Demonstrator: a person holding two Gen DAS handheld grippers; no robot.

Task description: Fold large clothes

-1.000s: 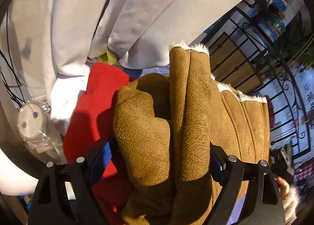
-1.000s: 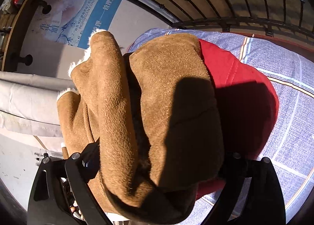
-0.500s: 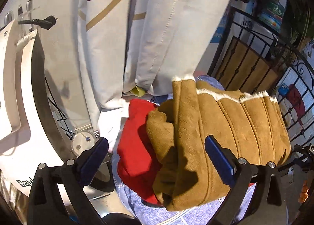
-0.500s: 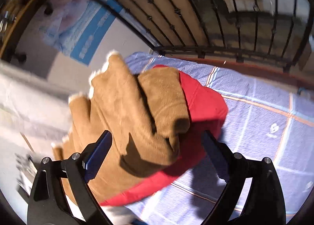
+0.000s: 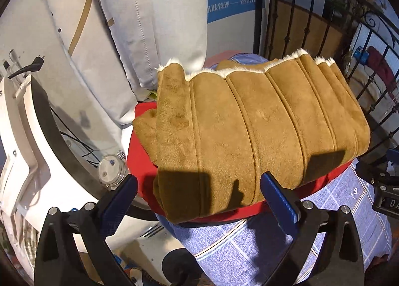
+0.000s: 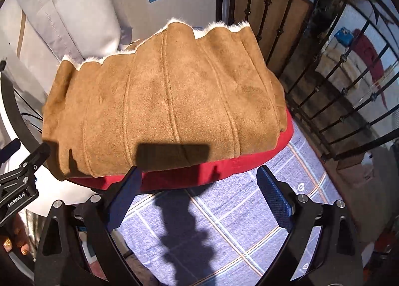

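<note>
Both hand-held grippers (image 5: 198, 197) (image 6: 199, 191) gape empty before the folded, fleece-edged brown coat (image 5: 249, 121) atop red garment (image 6: 224, 169).

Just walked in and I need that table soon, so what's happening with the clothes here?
A person is folding large clothes with a handheld gripper in each hand. A brown suede coat with fleece trim lies folded on top of a red garment, on a blue checked cloth. The left gripper and right gripper are both open and hold nothing, hovering just short of the pile's near edge.
</note>
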